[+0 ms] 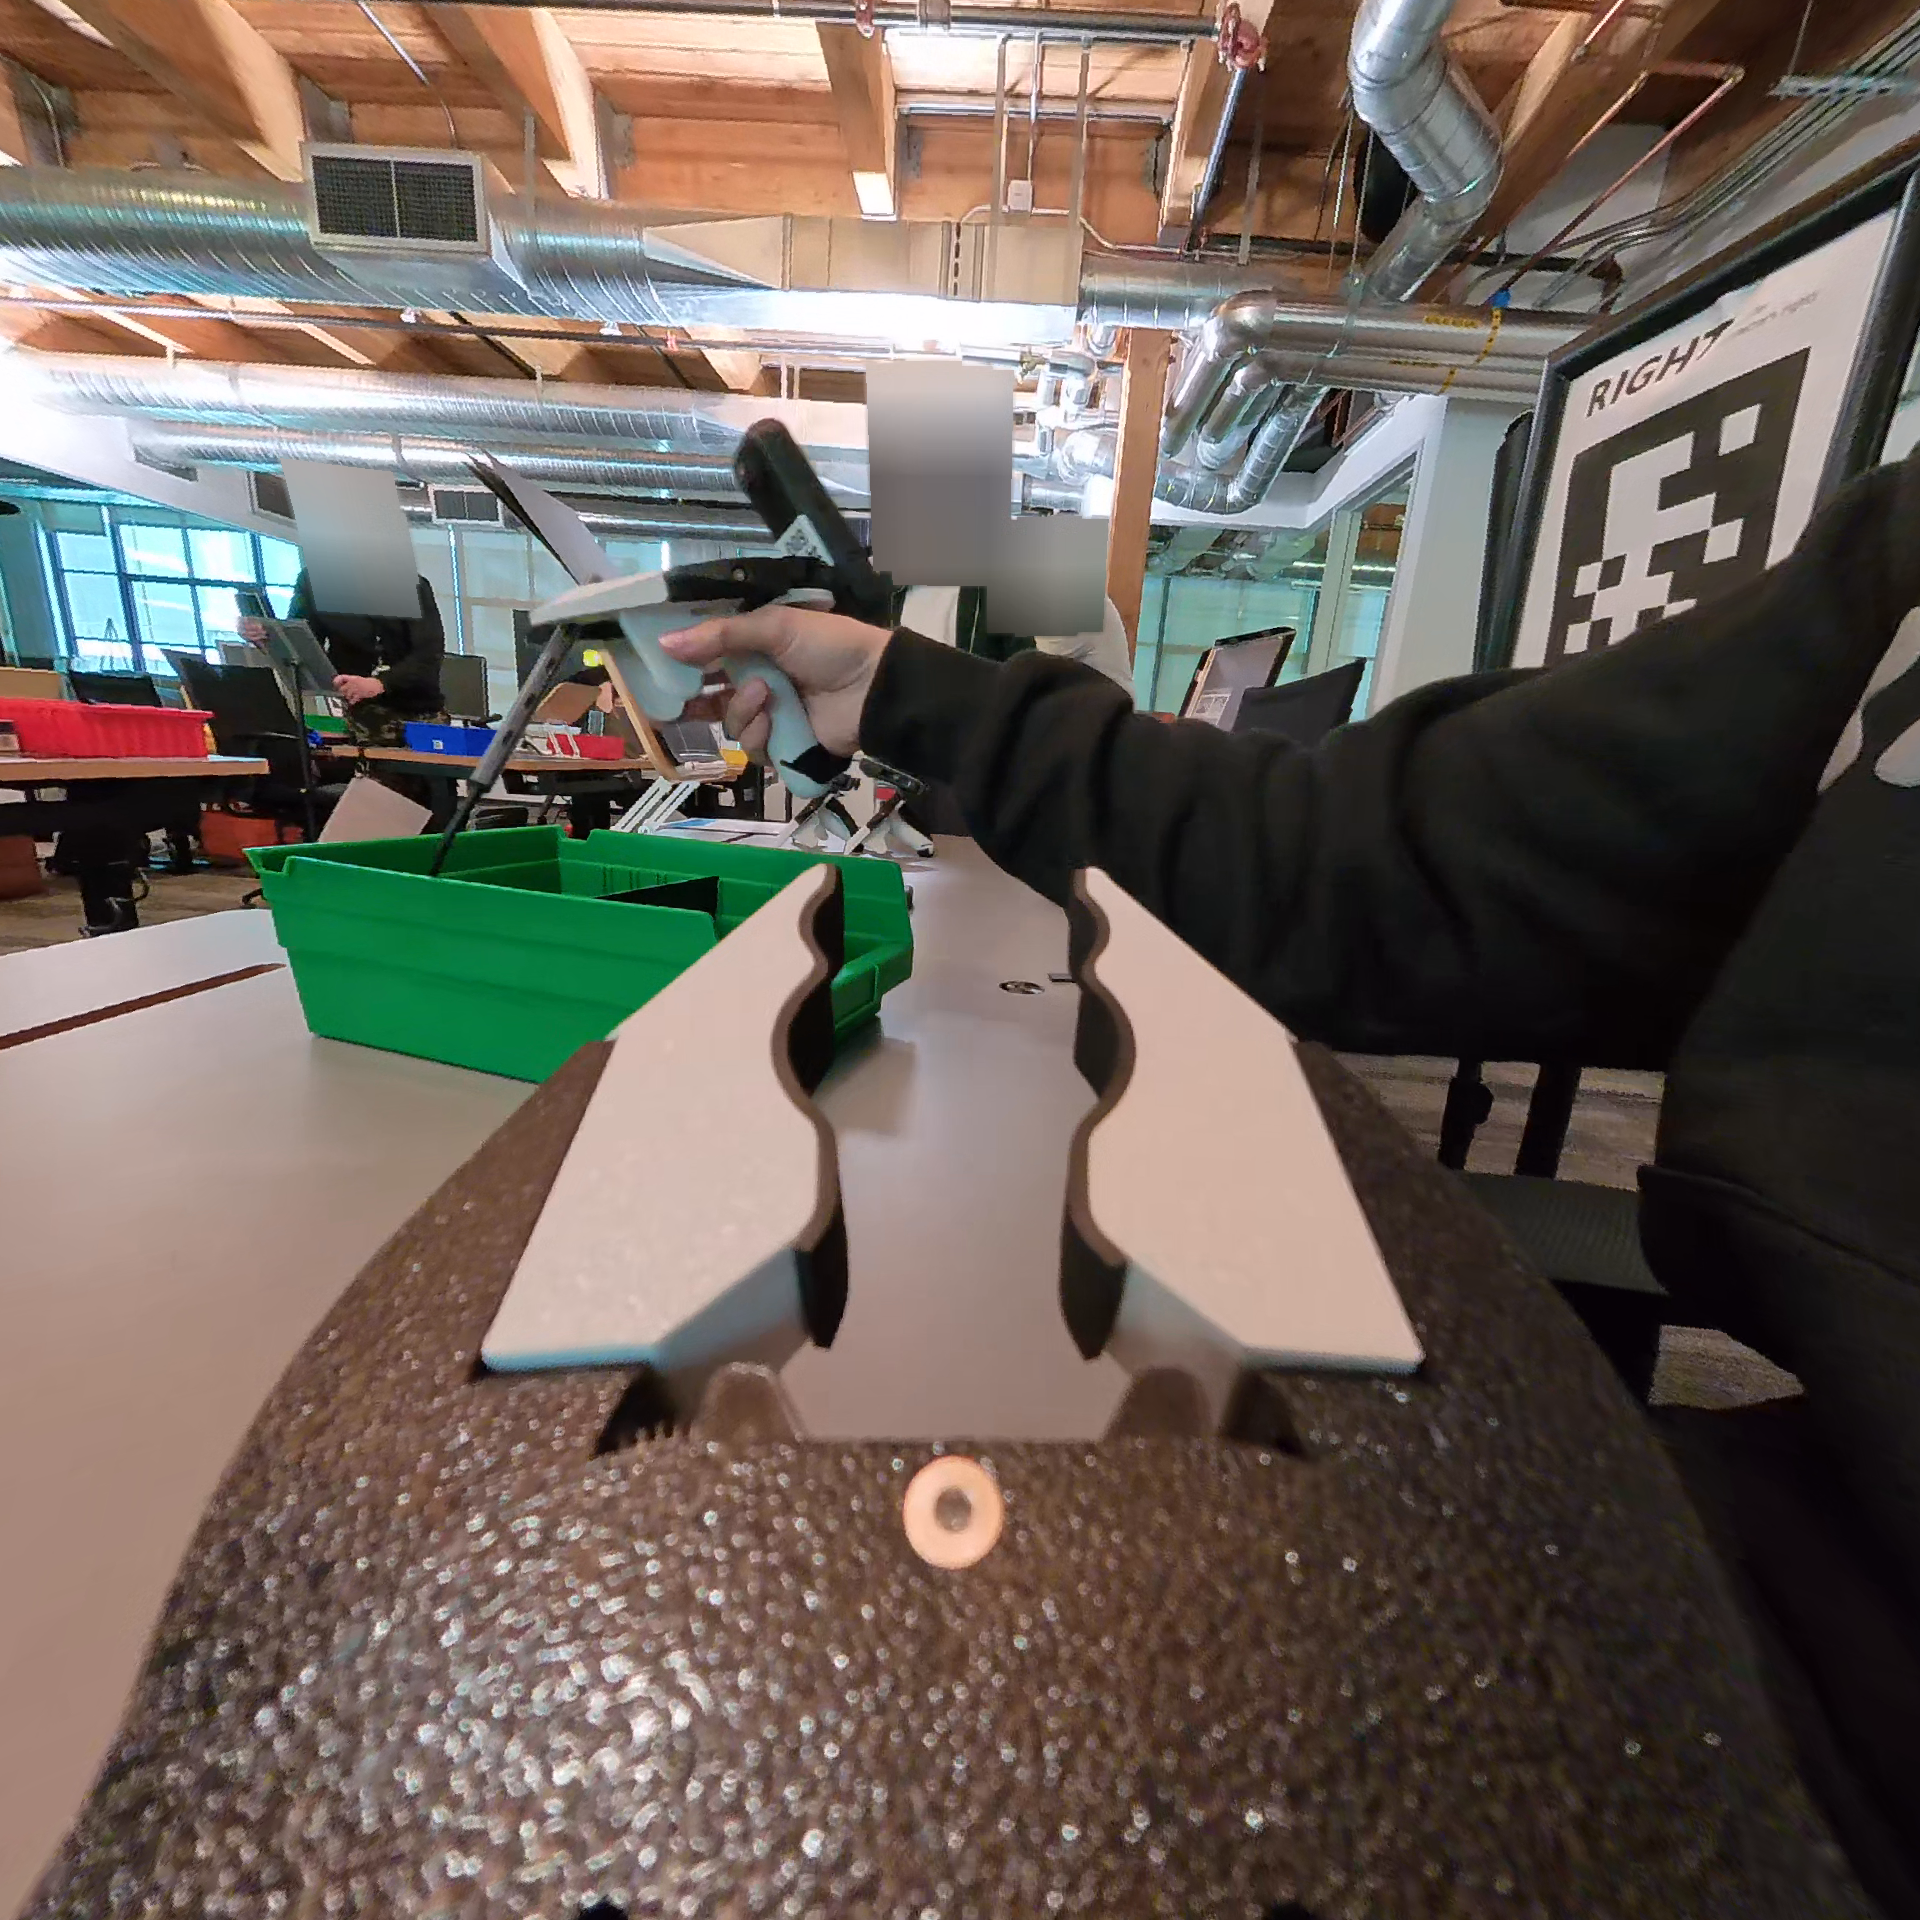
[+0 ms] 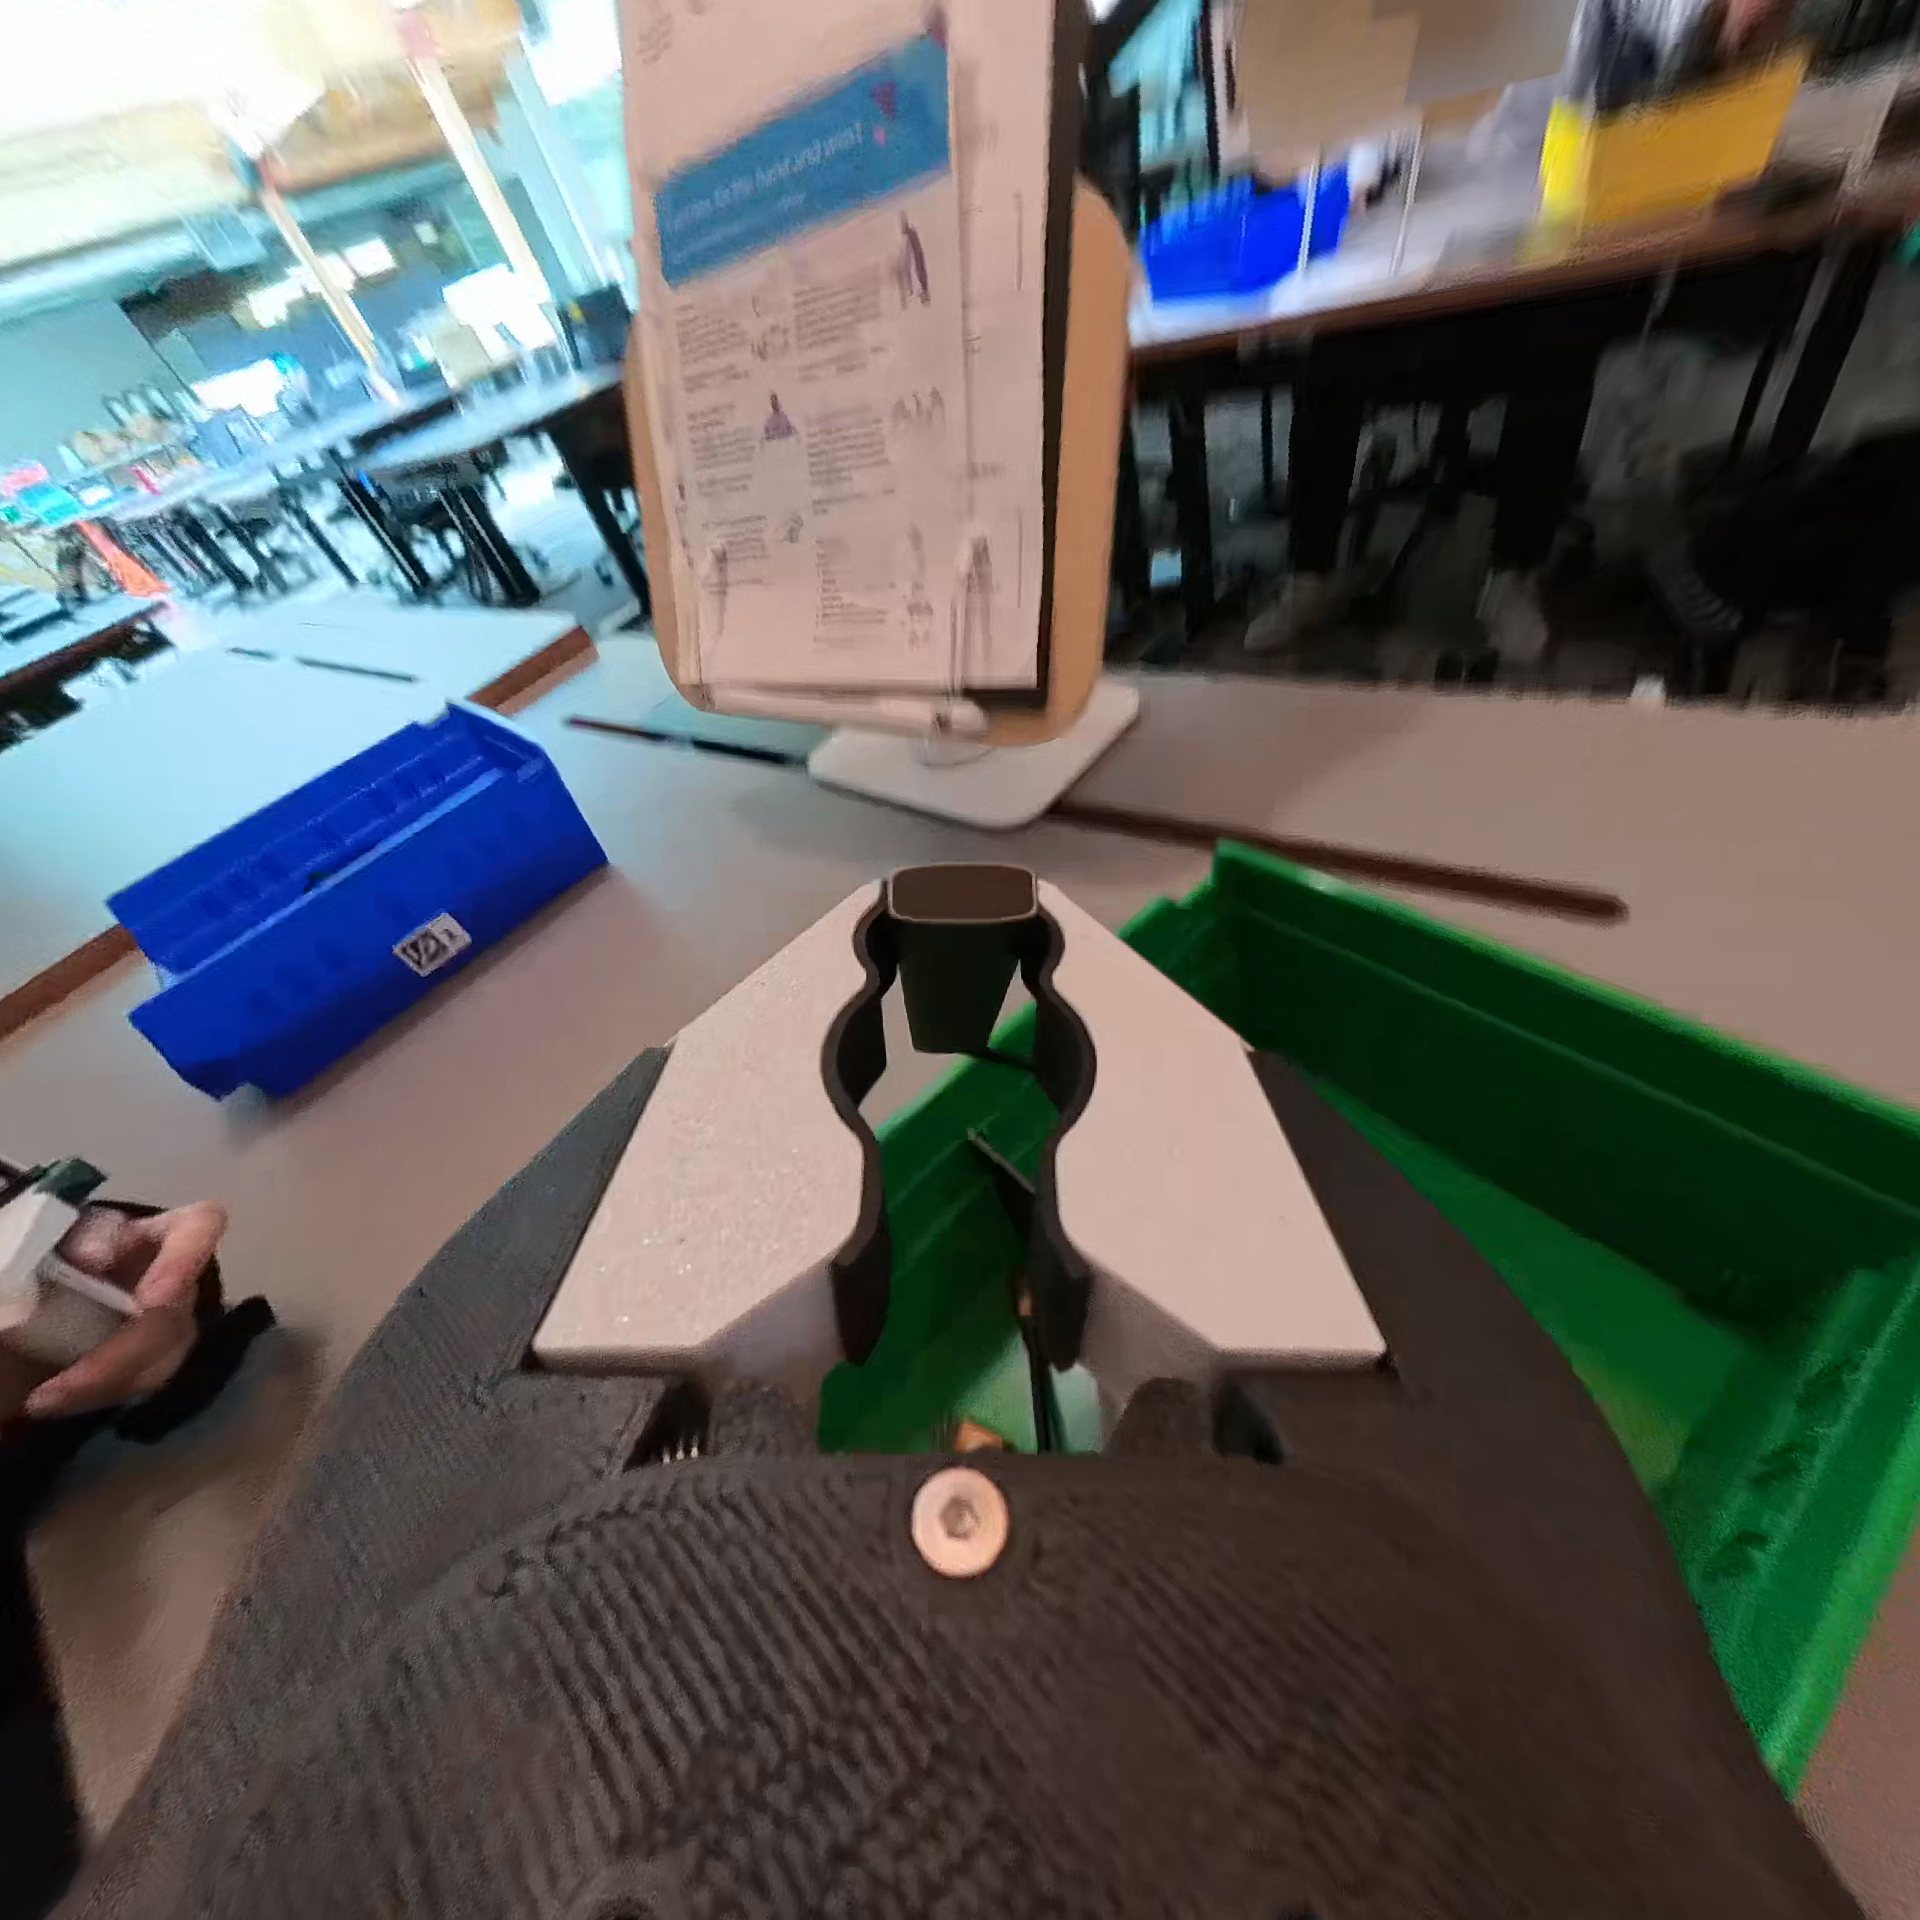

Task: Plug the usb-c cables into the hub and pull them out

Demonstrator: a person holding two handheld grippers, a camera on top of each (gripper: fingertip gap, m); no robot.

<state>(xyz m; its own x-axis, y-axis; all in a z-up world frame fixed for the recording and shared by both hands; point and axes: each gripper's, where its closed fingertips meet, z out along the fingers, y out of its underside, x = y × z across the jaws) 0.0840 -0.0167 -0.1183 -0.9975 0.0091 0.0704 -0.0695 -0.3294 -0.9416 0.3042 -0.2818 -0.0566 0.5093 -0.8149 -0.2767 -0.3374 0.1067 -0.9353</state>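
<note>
My right gripper (image 2: 964, 904) is shut on a dark grey hub (image 2: 951, 977), held end-on between the fingertips over the green bin (image 2: 1558, 1091). A thin black cable (image 2: 1034, 1351) hangs below it into the bin. In the left wrist view the right gripper (image 1: 566, 613) is held high in a hand above the green bin (image 1: 468, 956), with the grey hub (image 1: 551, 530) sticking up and a dark cable (image 1: 488, 769) running down into the bin. My left gripper (image 1: 956, 883) is open and empty, low over the table (image 1: 208, 1195), near the bin's right end.
A blue bin (image 2: 343, 914) lies on the table to the left. A document stand (image 2: 852, 416) with a white base is behind the green bin. The person's black sleeve (image 1: 1351, 831) crosses the right side. A black-and-white marker board (image 1: 1714, 468) stands at the right. Across from one pair of fingers to the other is roughly 35 cm.
</note>
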